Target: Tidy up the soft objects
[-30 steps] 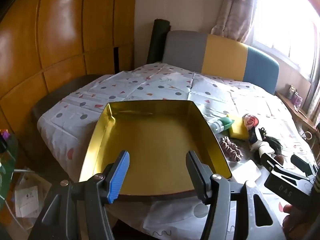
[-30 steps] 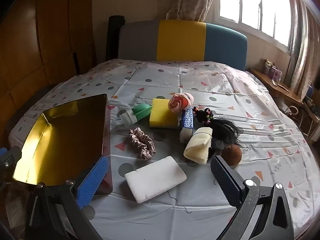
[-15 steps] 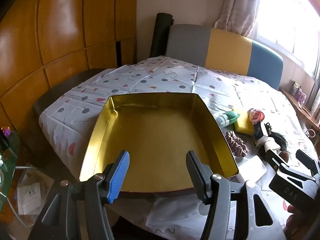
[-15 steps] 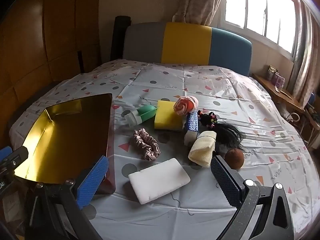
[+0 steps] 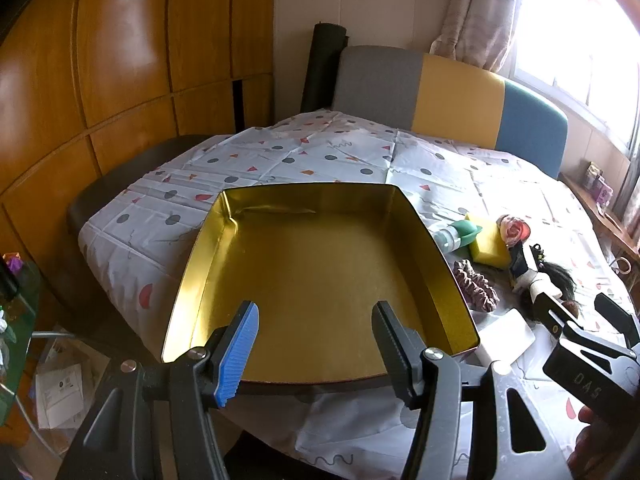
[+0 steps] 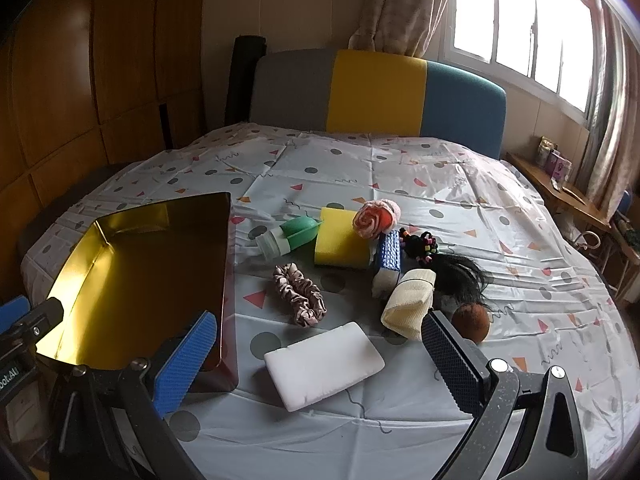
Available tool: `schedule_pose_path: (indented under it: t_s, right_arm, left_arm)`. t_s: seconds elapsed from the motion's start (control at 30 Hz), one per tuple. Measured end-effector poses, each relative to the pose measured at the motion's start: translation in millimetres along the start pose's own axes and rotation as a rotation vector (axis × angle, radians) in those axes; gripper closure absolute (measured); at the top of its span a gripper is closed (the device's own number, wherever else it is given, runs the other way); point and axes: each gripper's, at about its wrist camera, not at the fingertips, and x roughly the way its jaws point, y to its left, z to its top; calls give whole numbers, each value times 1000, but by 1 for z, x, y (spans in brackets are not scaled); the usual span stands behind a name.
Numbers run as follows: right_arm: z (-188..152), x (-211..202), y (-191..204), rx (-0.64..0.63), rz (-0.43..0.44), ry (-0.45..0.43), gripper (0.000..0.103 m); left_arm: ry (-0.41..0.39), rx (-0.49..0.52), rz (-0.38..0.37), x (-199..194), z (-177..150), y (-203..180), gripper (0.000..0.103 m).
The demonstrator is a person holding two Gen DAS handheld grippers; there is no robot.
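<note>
An empty gold metal tray (image 5: 424, 240) (image 6: 226, 264) sits at the near left edge of the patterned bed cover. My left gripper (image 5: 314, 340) is open just in front of the tray's near rim. My right gripper (image 6: 316, 354) is open above a white foam block (image 6: 324, 364). Beyond it lie a pink scrunchie (image 6: 298, 294), a yellow sponge (image 6: 338, 240), a green-capped bottle (image 6: 288, 236), a rose-shaped cloth (image 6: 374, 218), a blue scrubber (image 6: 388, 254), a cream folded towel (image 6: 410, 304), black hair (image 6: 456, 272) and a brown ball (image 6: 472, 322).
The bed has a grey, yellow and blue headboard (image 6: 376, 92). Wooden wardrobe panels (image 5: 120, 60) stand at the left. A wooden side shelf (image 6: 560, 188) runs under the window at the right. Papers (image 5: 60, 388) lie on the floor left of the bed.
Both grippers have drawn back and risen a little, so the tray and the objects sit slightly farther away. Both stay open. Nothing on the bed has moved.
</note>
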Motion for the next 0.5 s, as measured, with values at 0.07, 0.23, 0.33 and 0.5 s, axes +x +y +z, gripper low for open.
schedule_pose_path:
  t_s: [0.07,0.23,0.33,0.5]
  right_arm:
    - [0,0,1,-3,1,-1,0]
    - [1,-1,2,-2,3,-2,0]
    - [1,-2,2,-3,4,-6,0]
    - [2,-2,3,-5,6,-6,0]
  left_arm:
    - [5,1,-1,1,0,0,43]
    - [13,0,0,2,0,1,43]
    - [16,1,-1,3,0,0,43]
    - [17,3,1,3,-2,0,43]
